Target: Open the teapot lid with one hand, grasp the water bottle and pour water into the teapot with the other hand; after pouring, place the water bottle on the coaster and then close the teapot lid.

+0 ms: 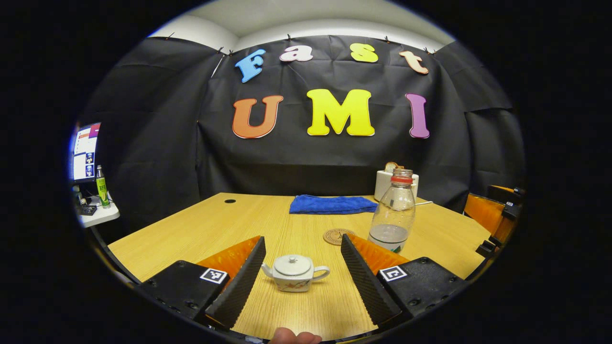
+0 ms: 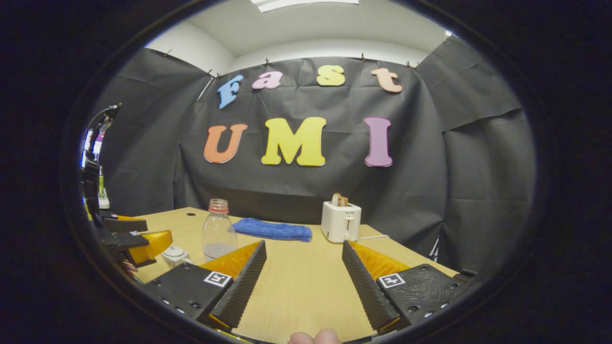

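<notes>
The teapot (image 1: pixel 295 272) is seen standing upright on the table (image 1: pixel 201 224), its lid (image 1: pixel 292 263) seated and nothing yet lifted — so the first step of the task is judged not to have begun. It is framed between the spread fingers of the left gripper (image 1: pixel 302 274), which hangs short of it with nothing pinched; that alignment suggests the left gripper is meant for the lid knob. Just beyond the teapot and to its right the water bottle (image 1: pixel 394 215) is set upright with only a little water in its base, and between teapot and bottle the round coaster (image 1: pixel 336 236) lies flat, kept bare for the bottle's return. Behind the teapot a folded blue cloth (image 1: pixel 332 204) is laid, and farther back, past the bottle, a white toaster (image 2: pixel 341 221) stands. In the right gripper view the right gripper (image 2: pixel 302 274) is held wide apart and empty, well to the right of the teapot (image 2: pixel 175 255) — presumably kept free for the bottle (image 2: pixel 218 229).
</notes>
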A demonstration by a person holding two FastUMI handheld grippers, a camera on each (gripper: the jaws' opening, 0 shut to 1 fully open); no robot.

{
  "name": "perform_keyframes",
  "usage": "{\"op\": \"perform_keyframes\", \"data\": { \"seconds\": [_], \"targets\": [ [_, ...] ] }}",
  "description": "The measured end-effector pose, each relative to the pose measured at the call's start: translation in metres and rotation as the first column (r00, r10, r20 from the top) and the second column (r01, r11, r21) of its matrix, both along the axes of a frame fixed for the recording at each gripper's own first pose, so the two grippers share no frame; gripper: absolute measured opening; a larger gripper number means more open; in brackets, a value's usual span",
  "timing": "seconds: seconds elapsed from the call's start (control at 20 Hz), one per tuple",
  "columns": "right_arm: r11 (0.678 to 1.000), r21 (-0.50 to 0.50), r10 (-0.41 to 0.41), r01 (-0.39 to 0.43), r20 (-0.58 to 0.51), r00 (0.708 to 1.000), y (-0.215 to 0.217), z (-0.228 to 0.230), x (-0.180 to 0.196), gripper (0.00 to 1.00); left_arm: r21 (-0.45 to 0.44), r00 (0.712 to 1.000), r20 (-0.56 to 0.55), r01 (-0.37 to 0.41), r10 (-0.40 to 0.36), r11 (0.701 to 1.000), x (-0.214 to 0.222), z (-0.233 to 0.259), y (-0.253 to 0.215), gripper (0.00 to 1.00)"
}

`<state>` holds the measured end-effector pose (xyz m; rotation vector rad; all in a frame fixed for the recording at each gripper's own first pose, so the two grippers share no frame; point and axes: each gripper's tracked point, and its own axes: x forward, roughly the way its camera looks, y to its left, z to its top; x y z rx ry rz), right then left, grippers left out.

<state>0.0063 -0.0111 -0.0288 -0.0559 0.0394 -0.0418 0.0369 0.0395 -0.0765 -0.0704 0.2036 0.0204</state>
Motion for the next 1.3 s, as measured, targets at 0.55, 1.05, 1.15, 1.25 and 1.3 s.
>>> {"op": "perform_keyframes", "data": {
  "seconds": [0.55, 1.05, 1.15, 1.25, 1.3],
  "targets": [
    [0.999, 0.03, -0.009, 0.011, -0.071, 0.997, -0.011, -0.03, 0.021, 0.95, 0.027, 0.987, -0.156, 0.033, -0.029, 0.999, 0.024, -0.047, 0.005, 0.61],
    [0.999, 0.029, -0.026, 0.028, -0.09, 0.996, -0.021, -0.039, 0.025, 0.95, 0.118, 0.985, -0.172, 0.026, -0.006, 0.993, 0.03, -0.048, 0.009, 0.25],
    [0.999, 0.029, -0.018, 0.021, -0.101, 0.995, -0.019, -0.041, 0.024, 0.95, 0.137, 0.986, -0.167, 0.035, -0.012, 0.99, 0.031, -0.048, 0.007, 0.14],
    [0.999, 0.042, 0.017, -0.013, -0.101, 0.995, -0.01, -0.04, 0.023, 0.98, 0.138, 0.986, -0.167, 0.036, -0.013, 0.99, 0.031, -0.046, 0.008, 0.06],
    [0.997, 0.053, 0.059, -0.054, -0.1, 0.993, 0.001, -0.039, 0.021, 0.98, 0.121, 0.987, -0.161, 0.038, -0.018, 0.992, 0.031, -0.044, 0.008, 0.05]
  ]
}}
